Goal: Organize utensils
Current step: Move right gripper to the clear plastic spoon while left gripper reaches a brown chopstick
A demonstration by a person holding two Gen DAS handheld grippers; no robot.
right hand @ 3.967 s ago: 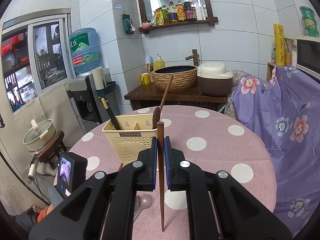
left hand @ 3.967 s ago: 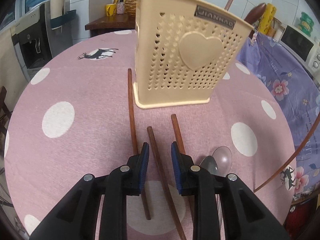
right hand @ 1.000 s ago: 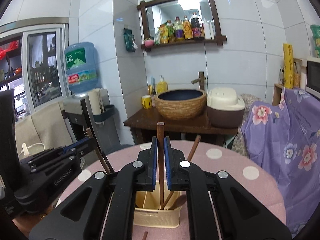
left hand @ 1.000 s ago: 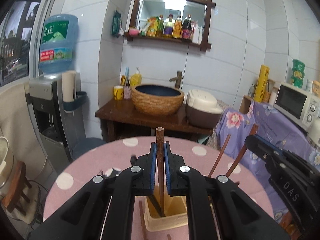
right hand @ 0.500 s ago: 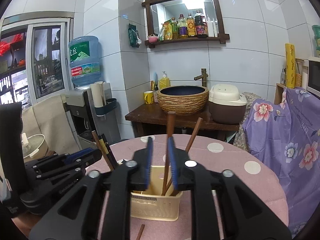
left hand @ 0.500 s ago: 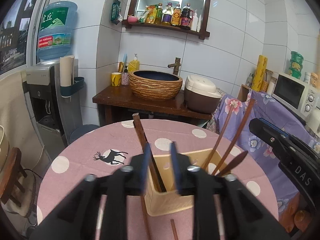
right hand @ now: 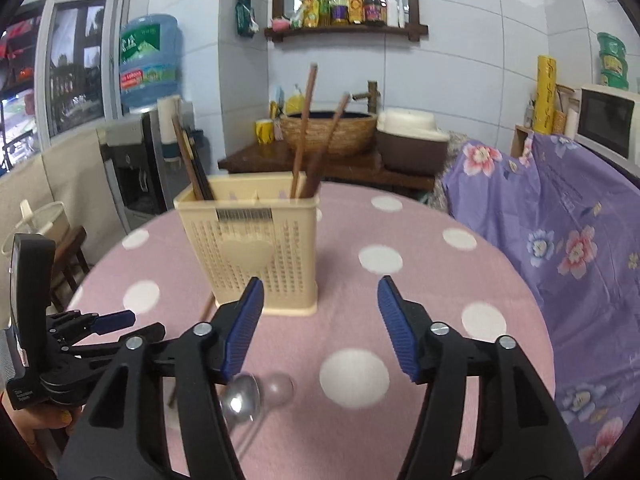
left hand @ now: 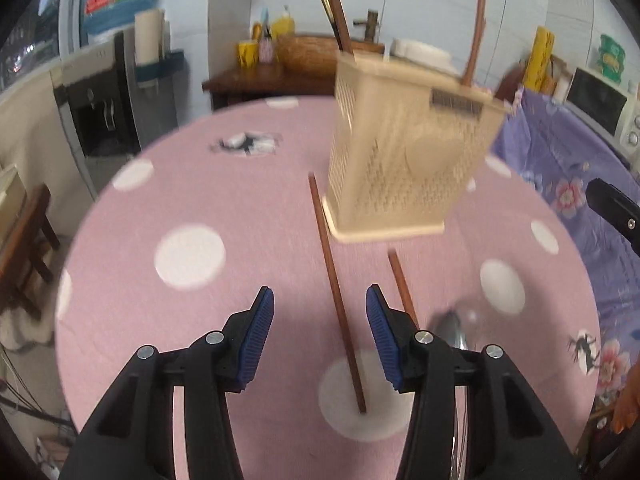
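**Sorting wooden chopsticks into a perforated holder: both tongs released above the table**

Standing upright on the round pink tablecloth with white dots [right hand: 404, 308] is the cream perforated plastic utensil holder with a raised heart on its front [right hand: 250, 248]. In the right wrist view, a brown wooden chopstick and a dark one [right hand: 192, 160] lean out of its left compartment, and two more brown wooden chopsticks [right hand: 302, 136] rise from its right compartment. The left gripper [left hand: 320, 330], with black arms and blue ribbed pads, is released; its jaws have just been opening and hold nothing. Seen between them, but lying flat on the cloth below, is a long brown wooden chopstick [left hand: 334, 292], whose far end lies just beside the holder's left base corner and whose near end rests on a white dot. A second loose wooden chopstick [left hand: 402, 286] lies to its right, its near part hidden behind the right-hand pad. The right gripper [right hand: 320, 322] is likewise released, jaws just opened wide, with only bare cloth between them. Near its left-hand pad lie the bowls of a shiny metal spoon [right hand: 240, 398] and a clear plastic spoon [right hand: 280, 388], close together; contact cannot be judged. The left wrist view is motion-blurred. A hand with painted nails [right hand: 44, 424] holds the left gripper's body at the lower left of the right wrist view.
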